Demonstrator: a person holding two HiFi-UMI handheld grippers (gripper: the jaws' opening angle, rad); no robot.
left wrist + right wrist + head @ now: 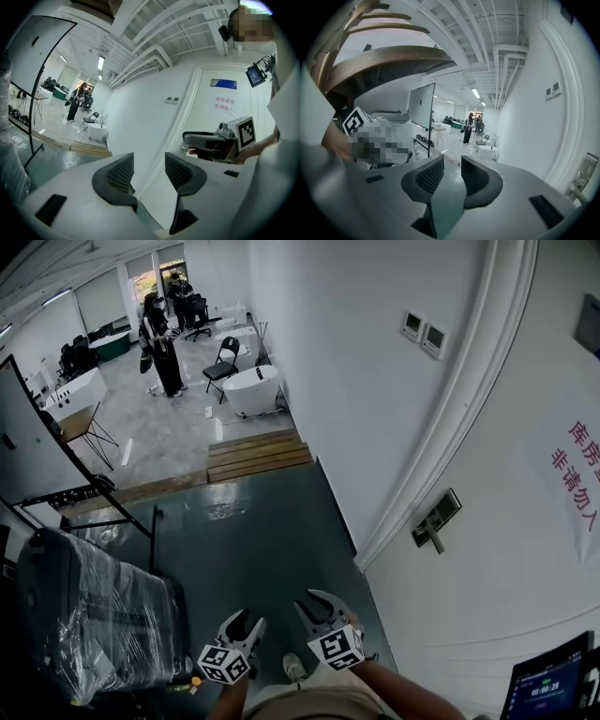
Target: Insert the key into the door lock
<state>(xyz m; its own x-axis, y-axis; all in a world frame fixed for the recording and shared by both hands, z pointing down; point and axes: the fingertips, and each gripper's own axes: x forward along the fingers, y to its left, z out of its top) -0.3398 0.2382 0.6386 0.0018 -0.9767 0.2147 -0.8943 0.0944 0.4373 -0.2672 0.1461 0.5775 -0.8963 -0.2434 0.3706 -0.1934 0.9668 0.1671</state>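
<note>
No key shows in any view, and the lock [439, 515] on the door [506, 559] is too small to tell whether a key already sits in it. That fits two stages: the key not in hand and elsewhere, or the key seated in the lock and both grippers drawn back. The pictures do not settle which.

The left gripper [149, 165] has its fingers [117, 176] moderately apart, with only the far wall and door frame in the gap; they hold and touch nothing. The right gripper [452, 166] has its fingers [429, 177] a little closer together, still with a clear gap, and is likewise empty.

The lock lies ahead of and to the right of the right fingers, well apart from them, and further still from the left fingers. Both grippers point past it, along the wall.

As a judgement: doing the insertion well means gripping the key by its bow, blade in line with the fingers, coming square to the lock, and pushing straight without twisting.
</note>
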